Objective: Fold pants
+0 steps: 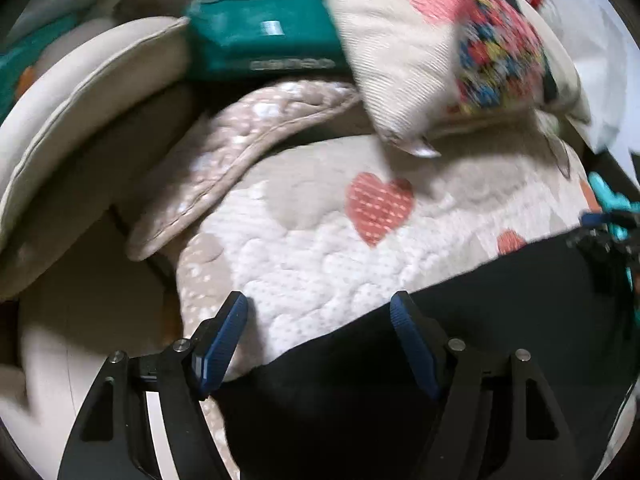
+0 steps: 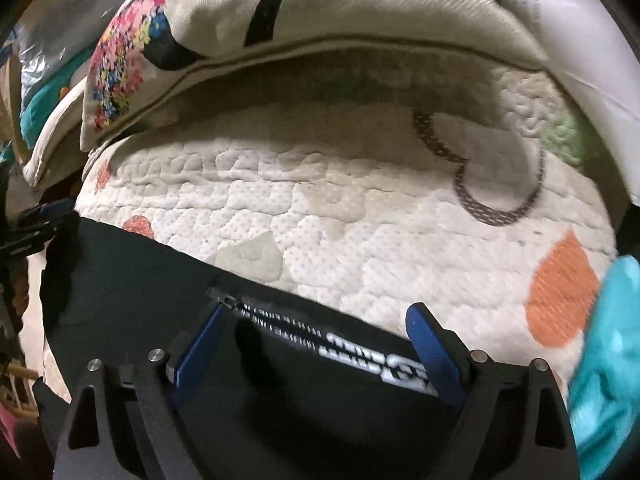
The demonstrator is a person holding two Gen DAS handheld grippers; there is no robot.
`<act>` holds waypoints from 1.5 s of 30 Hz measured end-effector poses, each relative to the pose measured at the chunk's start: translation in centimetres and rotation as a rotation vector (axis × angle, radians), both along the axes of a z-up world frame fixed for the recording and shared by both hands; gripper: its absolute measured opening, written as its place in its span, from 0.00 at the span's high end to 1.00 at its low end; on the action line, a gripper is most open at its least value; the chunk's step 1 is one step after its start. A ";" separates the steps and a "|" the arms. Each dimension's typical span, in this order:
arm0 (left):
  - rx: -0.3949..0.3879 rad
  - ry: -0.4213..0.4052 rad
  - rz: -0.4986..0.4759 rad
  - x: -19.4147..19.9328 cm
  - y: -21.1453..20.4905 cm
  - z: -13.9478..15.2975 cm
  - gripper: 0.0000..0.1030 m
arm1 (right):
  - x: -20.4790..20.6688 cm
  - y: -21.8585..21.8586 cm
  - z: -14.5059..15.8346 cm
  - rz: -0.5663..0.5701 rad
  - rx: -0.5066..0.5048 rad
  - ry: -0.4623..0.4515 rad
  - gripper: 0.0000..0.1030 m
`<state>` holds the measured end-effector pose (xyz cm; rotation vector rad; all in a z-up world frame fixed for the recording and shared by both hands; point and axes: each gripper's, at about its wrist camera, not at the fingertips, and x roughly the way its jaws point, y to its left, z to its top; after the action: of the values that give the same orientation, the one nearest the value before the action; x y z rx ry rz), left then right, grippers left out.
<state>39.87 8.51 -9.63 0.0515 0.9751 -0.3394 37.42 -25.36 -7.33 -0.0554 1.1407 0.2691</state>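
Black pants [image 1: 500,312] lie flat on a white quilt [image 1: 312,248] printed with red hearts. In the left wrist view my left gripper [image 1: 319,300] hovers open over the pants' upper left edge, with quilt and black cloth showing between its blue pads, which do not press on anything. My right gripper [image 1: 600,232] shows at the far right edge, over the same hem. In the right wrist view the right gripper [image 2: 316,316] is open above the pants [image 2: 140,280], with a zipper [image 2: 224,300] and white lettering [image 2: 380,352] between its fingers. The left gripper [image 2: 40,216] sits at the left edge.
An embroidered cushion [image 1: 440,40] rests at the quilt's far side, and appears as the cushion [image 2: 280,12] in the right wrist view. A teal package [image 1: 260,36] and a beige cushion [image 1: 80,120] crowd the far left. A teal cloth [image 2: 608,340] lies at the right. The quilt's flap [image 1: 224,152] is folded over.
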 end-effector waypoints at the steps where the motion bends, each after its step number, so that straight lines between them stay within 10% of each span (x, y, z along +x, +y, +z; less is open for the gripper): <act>1: -0.006 -0.005 -0.021 -0.1 -0.1 0.0 0.29 | 0.3 0.3 -0.4 0.017 0.000 0.012 0.09; 5: -0.054 0.032 -0.119 -0.9 -0.5 0.0 0.28 | 0.6 0.8 -0.6 0.051 0.001 0.006 0.09; 8: 0.051 0.003 -0.168 -2.0 -2.1 -0.5 0.29 | 0.2 1.3 -0.7 0.071 -0.007 0.000 0.10; 9: 0.062 0.001 -0.171 -2.1 -2.4 -0.4 0.35 | 0.0 1.7 -0.7 0.078 -0.014 -0.003 0.14; 11: 0.034 0.025 -0.163 -1.7 -2.5 0.0 0.77 | -0.5 2.1 -0.5 0.087 -0.007 -0.012 0.26; 13: 0.002 0.054 -0.163 -1.5 -2.5 0.5 0.95 | -0.8 2.5 -0.4 0.095 0.020 -0.001 0.56; 16: 0.041 0.023 -0.159 -2.9 -2.9 1.4 0.95 | -1.2 2.7 0.0 0.096 0.054 0.024 0.81; 19: 0.039 -0.007 -0.157 -5.0 -3.4 3.0 0.95 | -2.3 3.1 1.4 0.079 0.067 0.007 0.84; 34: -0.006 -0.130 -0.112 -21.0 -1.5 9.5 0.95 | -15.9 3.1 7.6 0.066 0.013 -0.057 0.86; 45: 0.091 -0.002 -0.134 -31.6 -3.3 5.4 0.95 | -27.3 4.2 2.6 0.063 -0.110 0.102 0.86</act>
<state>8.26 5.22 -4.20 0.2011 0.9872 -0.4177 10.10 -21.20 -4.71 -0.1768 1.2559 0.2668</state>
